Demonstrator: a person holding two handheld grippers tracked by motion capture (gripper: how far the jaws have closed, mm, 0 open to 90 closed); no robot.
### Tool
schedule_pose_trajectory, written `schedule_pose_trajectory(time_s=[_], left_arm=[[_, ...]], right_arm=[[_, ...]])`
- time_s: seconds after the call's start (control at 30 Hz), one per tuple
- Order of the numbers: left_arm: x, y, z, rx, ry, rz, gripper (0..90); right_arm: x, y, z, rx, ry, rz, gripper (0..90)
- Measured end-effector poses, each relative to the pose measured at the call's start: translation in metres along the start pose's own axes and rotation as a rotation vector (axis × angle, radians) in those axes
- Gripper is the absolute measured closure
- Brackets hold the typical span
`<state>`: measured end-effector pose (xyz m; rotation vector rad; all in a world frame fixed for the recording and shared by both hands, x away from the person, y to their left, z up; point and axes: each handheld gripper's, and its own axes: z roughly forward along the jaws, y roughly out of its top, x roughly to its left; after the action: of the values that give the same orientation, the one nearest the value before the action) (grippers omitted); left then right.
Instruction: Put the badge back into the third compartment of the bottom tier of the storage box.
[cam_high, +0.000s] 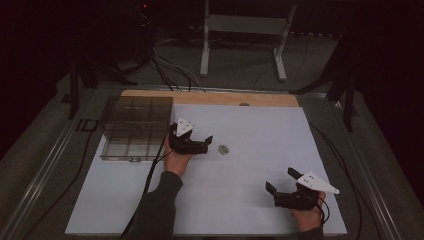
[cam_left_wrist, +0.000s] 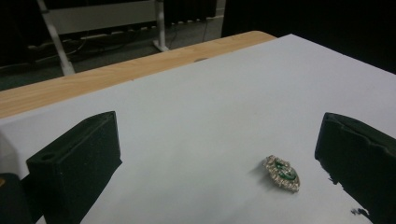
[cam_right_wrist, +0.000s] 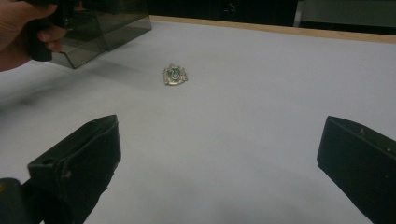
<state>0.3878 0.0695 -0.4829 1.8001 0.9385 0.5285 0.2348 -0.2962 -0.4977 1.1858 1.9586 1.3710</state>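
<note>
A small silver badge with a green centre (cam_high: 223, 149) (cam_left_wrist: 282, 172) (cam_right_wrist: 174, 74) lies flat on the white table sheet. My left gripper (cam_high: 205, 141) (cam_left_wrist: 219, 163) stands open just left of it, jaws pointing toward the badge, which lies between and ahead of the jaws, nearer the right one. My right gripper (cam_high: 281, 181) (cam_right_wrist: 219, 168) is open near the table's front right, well short of the badge, with nothing between its jaws.
A dark see-through compartment box (cam_high: 135, 127) (cam_right_wrist: 100, 23) sits at the back left, right behind my left hand (cam_right_wrist: 21, 28). A wooden strip (cam_high: 210, 97) edges the far side. A white stand (cam_high: 245, 30) and cables lie on the floor beyond.
</note>
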Motion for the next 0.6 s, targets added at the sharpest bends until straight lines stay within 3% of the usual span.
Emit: schedule_pose_trajectory(time_s=[0.33, 0.6], left_arm=[[-0.009, 0.002, 0.018, 0.026, -0.010, 0.006, 0.9], [-0.013, -0.001, 0.031, 0.067, -0.007, -0.025, 3.5]], right_arm=[[0.000, 0.000, 0.000, -0.001, 0.002, -0.001, 0.2], [0.000, 0.000, 0.000, 0.000, 0.004, 0.000, 0.2]])
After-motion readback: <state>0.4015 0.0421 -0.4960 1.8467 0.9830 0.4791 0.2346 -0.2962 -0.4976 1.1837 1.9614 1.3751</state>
